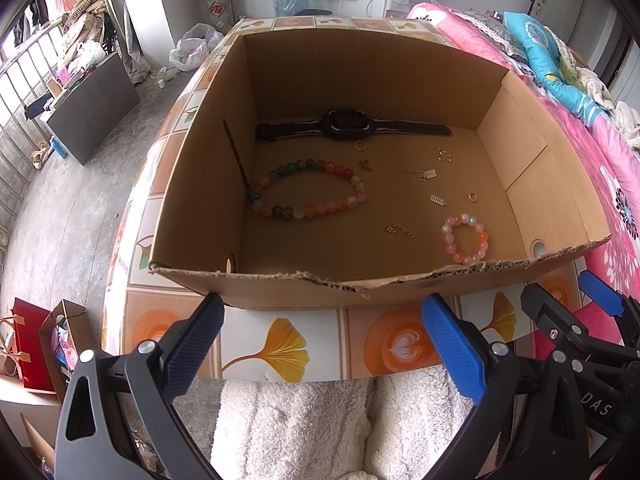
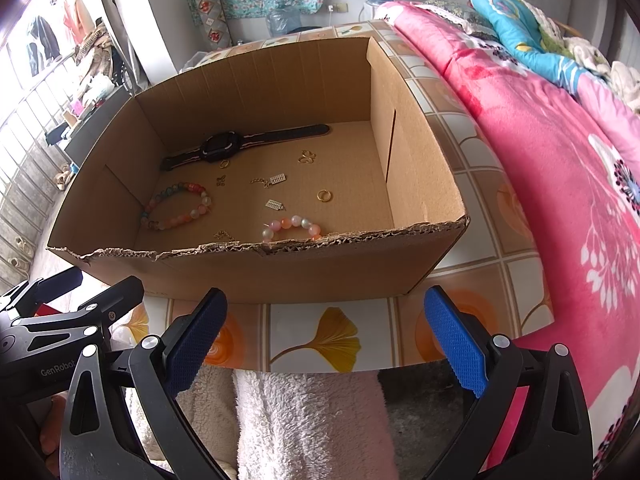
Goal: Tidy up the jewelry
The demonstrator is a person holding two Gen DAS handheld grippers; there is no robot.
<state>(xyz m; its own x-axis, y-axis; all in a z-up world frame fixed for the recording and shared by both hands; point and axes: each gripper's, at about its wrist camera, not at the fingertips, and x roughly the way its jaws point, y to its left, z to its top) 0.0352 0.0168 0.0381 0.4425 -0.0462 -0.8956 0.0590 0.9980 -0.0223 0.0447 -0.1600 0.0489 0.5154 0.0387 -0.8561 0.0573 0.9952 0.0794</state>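
An open cardboard box [image 1: 280, 280] [image 2: 280, 268] stands on a patterned table [image 1: 280, 348]. Inside lie a black watch [image 1: 348, 125] [image 2: 224, 148], a large multicoloured bead bracelet [image 1: 308, 196] [image 2: 178, 206], a small pink bead bracelet [image 1: 466, 240] [image 2: 292, 226], gold rings [image 1: 473, 196] [image 2: 324, 195] and several small gold chains and charms [image 1: 424, 174]. My left gripper [image 1: 324, 320] is open and empty in front of the box's near wall. My right gripper [image 2: 326, 318] is open and empty too, beside the left one. In the left wrist view the right gripper [image 1: 568, 300] shows at the right edge.
A bed with a pink floral blanket [image 2: 560, 160] borders the table on the right. White fluffy cloth [image 1: 304, 424] lies below the table's near edge. Left of the table sit red bags [image 1: 28, 344], a dark low cabinet [image 1: 96, 108] and a plastic bag [image 1: 192, 48] on the floor.
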